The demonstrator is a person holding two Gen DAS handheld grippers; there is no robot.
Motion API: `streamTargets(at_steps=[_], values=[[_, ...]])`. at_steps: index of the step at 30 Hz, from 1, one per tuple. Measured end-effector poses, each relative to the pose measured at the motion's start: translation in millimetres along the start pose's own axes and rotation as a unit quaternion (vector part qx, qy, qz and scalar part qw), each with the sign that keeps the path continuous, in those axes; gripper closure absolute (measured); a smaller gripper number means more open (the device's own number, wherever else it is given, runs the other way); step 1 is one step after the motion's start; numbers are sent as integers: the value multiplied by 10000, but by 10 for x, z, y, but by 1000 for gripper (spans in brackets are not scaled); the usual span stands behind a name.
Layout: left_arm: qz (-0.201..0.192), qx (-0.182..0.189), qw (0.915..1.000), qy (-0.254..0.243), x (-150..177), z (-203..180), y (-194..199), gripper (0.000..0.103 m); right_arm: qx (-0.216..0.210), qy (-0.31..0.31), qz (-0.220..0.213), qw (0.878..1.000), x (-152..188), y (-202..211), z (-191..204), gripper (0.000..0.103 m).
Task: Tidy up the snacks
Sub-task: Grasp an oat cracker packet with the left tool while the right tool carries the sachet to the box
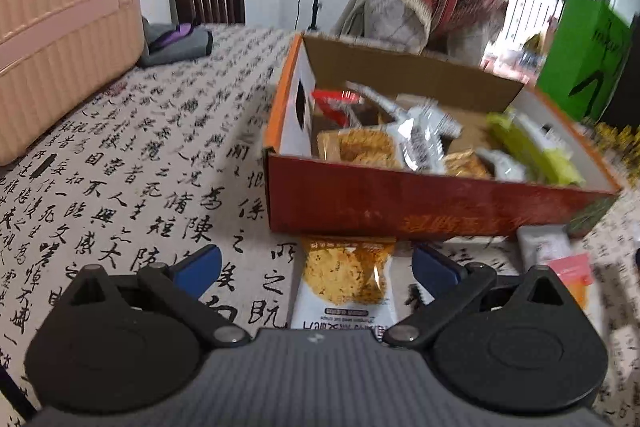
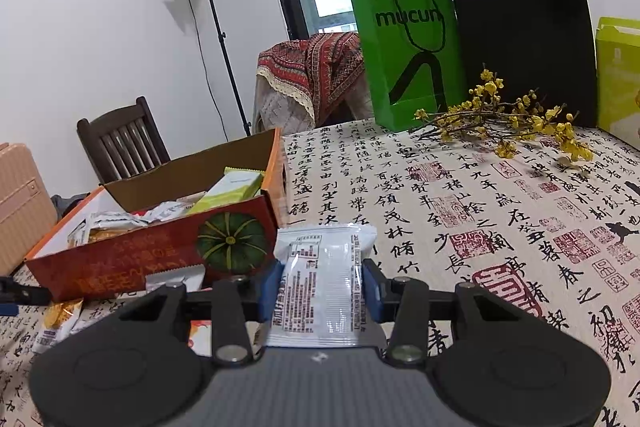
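Observation:
An open red-orange cardboard box [image 1: 400, 203] with several snack packets inside stands on the calligraphy tablecloth; it also shows in the right wrist view [image 2: 120, 263]. My left gripper [image 1: 316, 269] is open just before the box, its blue pads either side of a crisp-snack packet [image 1: 346, 281] lying on the cloth. My right gripper [image 2: 322, 287] is shut on a white snack packet [image 2: 324, 279], held above the table to the right of the box. A white and pink packet [image 1: 556, 259] lies right of the left gripper.
A pink suitcase [image 1: 60, 27] and a grey pouch [image 1: 176, 41] sit at the left. A green paper bag [image 2: 408, 51], a black bag [image 2: 520, 27], a yellow-green box [image 2: 618, 75] and yellow flower twigs [image 2: 508, 119] stand at the table's far side. A dark chair [image 2: 120, 139] stands behind.

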State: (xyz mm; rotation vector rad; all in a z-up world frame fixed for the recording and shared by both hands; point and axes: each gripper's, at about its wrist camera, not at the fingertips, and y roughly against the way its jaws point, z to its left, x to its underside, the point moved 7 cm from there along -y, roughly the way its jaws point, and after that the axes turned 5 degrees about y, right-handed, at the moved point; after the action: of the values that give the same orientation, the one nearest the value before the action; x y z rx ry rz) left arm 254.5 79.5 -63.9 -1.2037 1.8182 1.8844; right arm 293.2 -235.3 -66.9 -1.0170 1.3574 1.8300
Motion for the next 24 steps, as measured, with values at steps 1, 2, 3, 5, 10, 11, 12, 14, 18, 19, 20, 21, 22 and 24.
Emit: streamTargets(at_steps=[1, 2, 3, 5, 10, 11, 12, 14, 18, 19, 20, 21, 22, 24], values=[[51, -41, 10000, -38, 8, -20, -49, 0, 8, -7, -3, 10000, 0, 0, -4, 61], [89, -65, 9999, -91, 18, -39, -89, 0, 15, -14, -4, 10000, 0, -3, -9, 61], [118, -117, 9998, -142, 31, -61, -123, 0, 25, -21, -3, 10000, 1, -1, -11, 61], [134, -170, 9995, -232, 56, -98, -167, 0, 32, -32, 4, 10000, 2, -7, -15, 61], [186, -292, 9985, -432, 116, -170, -233, 13, 12, -8, 18, 10000, 8, -10, -6, 61], [172, -277, 9985, -433, 122, -178, -232, 15, 12, -3, 22, 10000, 8, -12, -4, 61], [163, -288, 9985, -435, 125, -180, -232, 15, 9, -7, 22, 10000, 10, -12, -6, 61], [152, -280, 9986, -425, 132, -188, -218, 19, 10, -11, 18, 10000, 8, -12, -11, 61], [119, -118, 9988, -464, 141, -234, -146, 49, 20, -4, 36, 10000, 13, -20, -17, 61], [146, -79, 9989, -446, 145, -242, -135, 49, 19, -1, 37, 10000, 14, -21, -16, 61], [152, -34, 9990, -420, 149, -243, -124, 51, 26, 5, 37, 10000, 14, -21, -16, 61], [156, 11, 9990, -417, 150, -246, -114, 55, 46, 23, 36, 10000, 16, -21, -14, 61], [151, 39, 9990, -427, 149, -248, -103, 55, 48, 35, 45, 10000, 19, -23, -5, 61], [146, 84, 9990, -417, 147, -247, -75, 56, -15, 65, 63, 10000, 23, -27, 25, 61]])
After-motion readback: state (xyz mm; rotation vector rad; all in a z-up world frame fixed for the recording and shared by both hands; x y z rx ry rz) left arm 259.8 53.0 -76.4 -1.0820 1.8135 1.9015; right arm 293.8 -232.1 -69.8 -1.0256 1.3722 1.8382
